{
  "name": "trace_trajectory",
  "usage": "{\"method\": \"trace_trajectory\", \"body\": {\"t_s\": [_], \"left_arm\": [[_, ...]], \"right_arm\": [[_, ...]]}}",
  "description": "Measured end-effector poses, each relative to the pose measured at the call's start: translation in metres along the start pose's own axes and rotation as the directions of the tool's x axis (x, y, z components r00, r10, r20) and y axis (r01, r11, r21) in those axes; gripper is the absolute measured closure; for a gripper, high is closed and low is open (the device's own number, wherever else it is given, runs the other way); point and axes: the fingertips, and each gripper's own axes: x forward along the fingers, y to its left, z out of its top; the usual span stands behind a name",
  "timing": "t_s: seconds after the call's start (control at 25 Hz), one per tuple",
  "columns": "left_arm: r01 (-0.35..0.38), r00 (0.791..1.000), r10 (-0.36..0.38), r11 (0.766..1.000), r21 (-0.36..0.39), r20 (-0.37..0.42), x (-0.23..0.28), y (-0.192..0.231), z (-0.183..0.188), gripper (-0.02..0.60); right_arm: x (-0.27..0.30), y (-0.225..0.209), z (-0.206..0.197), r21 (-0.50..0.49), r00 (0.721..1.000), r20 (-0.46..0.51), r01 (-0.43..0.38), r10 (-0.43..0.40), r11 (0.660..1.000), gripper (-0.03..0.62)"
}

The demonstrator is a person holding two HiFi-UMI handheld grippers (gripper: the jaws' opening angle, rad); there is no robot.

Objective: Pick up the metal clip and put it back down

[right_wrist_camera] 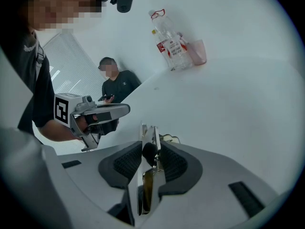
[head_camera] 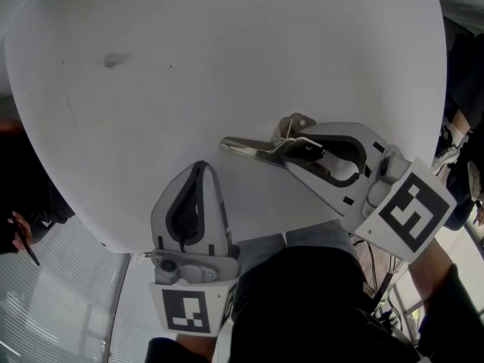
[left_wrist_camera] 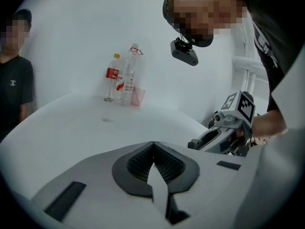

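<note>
Over the table [head_camera: 227, 51], head view first: the right tongs [head_camera: 296, 151] are clamped on the metal clip [head_camera: 253, 147]. The clip's long flat end pokes out past the tips toward pic-left, low over the white top. Can't tell from up here whether the clip rests on the table or hangs just off it. The left tongs [head_camera: 198, 180] sit nearer me, well apart from the clip, tips together, nothing in them.

Left gripper view: the ribbed pads meet at the tip w/ nothing between, so that side is idle and closed. The clip itself doesn't show here; I only see the other tongs off to the right, pointing down at the table.

Right gripper view: the clip stands on edge right between the two dark pads. Both pads press its sides, so the jaws are held partway apart by the metal. Its shiny end sticks out beyond the tips, and a bit of its wire handle shows just past that.

Progress, as I read it: the grab is done and the grip looks square. The lift is barely begun or not yet begun; I can't confirm clearance. Left to do: raise it clear, bring it back to the table, let go.
</note>
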Motion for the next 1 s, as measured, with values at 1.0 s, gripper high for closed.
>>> {"method": "trace_trajectory", "body": {"t_s": [1.0], "left_arm": [[-0.003,1.0,0.002,1.0,0.031,0.024,-0.012,-0.001,0.011,0.561]], "right_arm": [[-0.003,-0.002,0.011,0.036,0.998,0.052,0.045,-0.047,0.998,0.5]]}}
